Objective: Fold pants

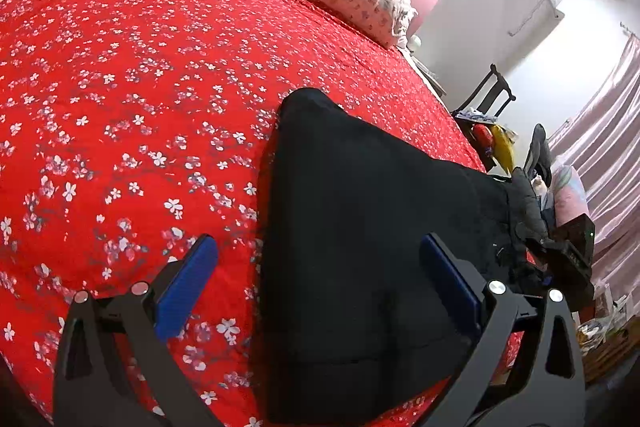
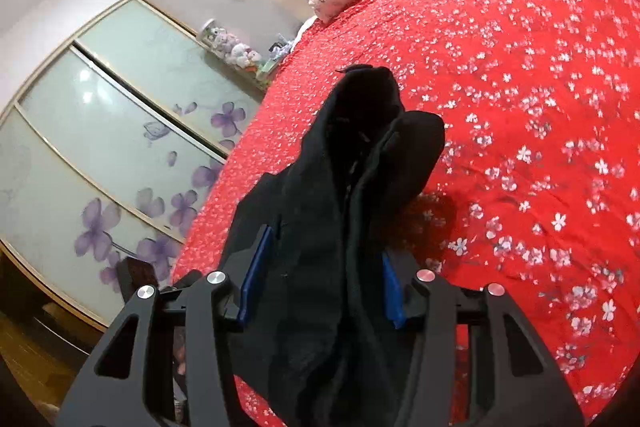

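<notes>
The pants (image 1: 360, 227) lie on the red bedspread (image 1: 120, 87) near its edge, a long black band that in the left view runs from 6 o'clock up toward a rounded end at 12, so the long axis lies roughly along the way that gripper looks. The left gripper (image 1: 316, 283) hangs released, jaws wide, one blue pad over the bedspread at 8 o'clock, the other over the cloth at 4; it seems parked there to straddle the band's edge, ready to pin or lift. The right gripper (image 2: 320, 279) has bunched cloth filling the gap between its pads; whether they actually press on it cannot be told. That bundle rises toward 12 o'clock, two ends side by side, likely gathered for folding over.
</notes>
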Action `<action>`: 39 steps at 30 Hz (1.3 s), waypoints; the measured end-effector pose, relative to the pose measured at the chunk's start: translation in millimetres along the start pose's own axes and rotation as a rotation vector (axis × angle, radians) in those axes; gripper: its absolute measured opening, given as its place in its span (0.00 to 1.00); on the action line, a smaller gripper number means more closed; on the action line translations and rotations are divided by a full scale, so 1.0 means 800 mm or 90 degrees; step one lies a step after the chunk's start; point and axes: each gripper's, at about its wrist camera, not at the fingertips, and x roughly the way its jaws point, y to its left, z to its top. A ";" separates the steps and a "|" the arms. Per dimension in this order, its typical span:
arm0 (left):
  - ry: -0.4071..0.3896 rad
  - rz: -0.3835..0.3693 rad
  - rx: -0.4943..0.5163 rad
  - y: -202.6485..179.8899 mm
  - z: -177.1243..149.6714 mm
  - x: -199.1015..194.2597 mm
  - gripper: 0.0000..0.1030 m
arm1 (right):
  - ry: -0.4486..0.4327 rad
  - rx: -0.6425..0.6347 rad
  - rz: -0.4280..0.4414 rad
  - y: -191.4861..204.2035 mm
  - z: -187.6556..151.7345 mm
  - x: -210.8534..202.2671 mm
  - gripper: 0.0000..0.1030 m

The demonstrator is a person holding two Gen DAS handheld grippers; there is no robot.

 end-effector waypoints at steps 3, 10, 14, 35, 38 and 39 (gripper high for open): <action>-0.002 -0.007 -0.004 0.001 0.001 -0.001 0.98 | 0.018 0.040 -0.047 -0.017 0.002 0.008 0.50; -0.008 -0.068 -0.079 0.022 0.014 -0.006 0.98 | 0.044 0.102 -0.086 -0.041 -0.004 0.016 0.51; -0.010 -0.108 -0.135 0.040 0.023 -0.005 0.98 | 0.018 0.073 -0.046 -0.028 -0.005 0.009 0.32; 0.118 -0.111 -0.051 0.014 0.064 0.061 0.97 | 0.004 0.051 0.004 -0.021 -0.007 0.012 0.30; 0.142 -0.130 -0.041 0.004 0.065 0.073 0.76 | 0.008 0.072 0.000 -0.030 -0.005 0.015 0.30; 0.145 -0.121 -0.039 0.003 0.062 0.074 0.73 | 0.008 0.080 0.000 -0.033 -0.005 0.016 0.30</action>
